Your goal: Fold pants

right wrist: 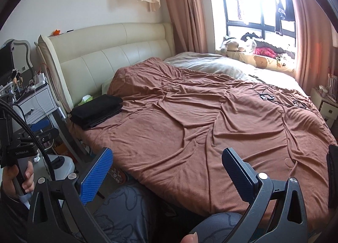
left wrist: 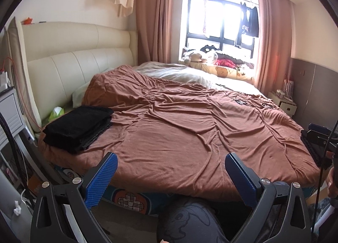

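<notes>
the folded black pants (left wrist: 79,128) lie on the brown quilt (left wrist: 190,133) near the cream headboard (left wrist: 80,61). both the left gripper (left wrist: 171,163) and right gripper (right wrist: 166,158) hang spread apart, empty. only the right wrist view shows the cluttered nightstand (right wrist: 36,99) beside the headboard.

Blown-out daylight from window (left wrist: 219,19) far ahead-right of tongs, soft shadows, sharp focus, heavy fisheye edge vignette.

One folded black pants (left wrist: 78,128), one brown duvet (left wrist: 190,129), two tongs: left (left wrist: 171,176), right (right wrist: 166,171).
</notes>
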The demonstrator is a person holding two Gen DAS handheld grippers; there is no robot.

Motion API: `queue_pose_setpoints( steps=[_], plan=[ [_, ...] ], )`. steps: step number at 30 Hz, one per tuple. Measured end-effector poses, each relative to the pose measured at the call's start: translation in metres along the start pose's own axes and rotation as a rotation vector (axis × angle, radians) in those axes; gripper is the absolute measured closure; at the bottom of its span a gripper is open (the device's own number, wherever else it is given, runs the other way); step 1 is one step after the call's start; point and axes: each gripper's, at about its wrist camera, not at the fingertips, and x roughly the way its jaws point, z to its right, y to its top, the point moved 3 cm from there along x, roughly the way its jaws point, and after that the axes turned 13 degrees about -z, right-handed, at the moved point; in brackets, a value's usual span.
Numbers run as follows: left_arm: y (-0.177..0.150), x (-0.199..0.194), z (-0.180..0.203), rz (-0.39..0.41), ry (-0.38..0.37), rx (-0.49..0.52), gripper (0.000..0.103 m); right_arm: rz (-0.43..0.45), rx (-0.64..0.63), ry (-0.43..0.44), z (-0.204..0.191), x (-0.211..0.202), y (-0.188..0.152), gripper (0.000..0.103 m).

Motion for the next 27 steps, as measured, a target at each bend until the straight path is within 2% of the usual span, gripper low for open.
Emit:
queue_pose_setpoints(
  steps=[14,27],
  plan=[
    [-0.037,0.009,0.002,0.038,-0.021,-0.046,0.001,0.019,0.1,-0.041,0.002,0.017,-0.046,0.0],
    [-0.059,0.018,0.011,0.005,-0.054,-0.025,0.001,0.043,0.133,-0.068,0.004,0.017,-0.067,0.0]
  ],
)
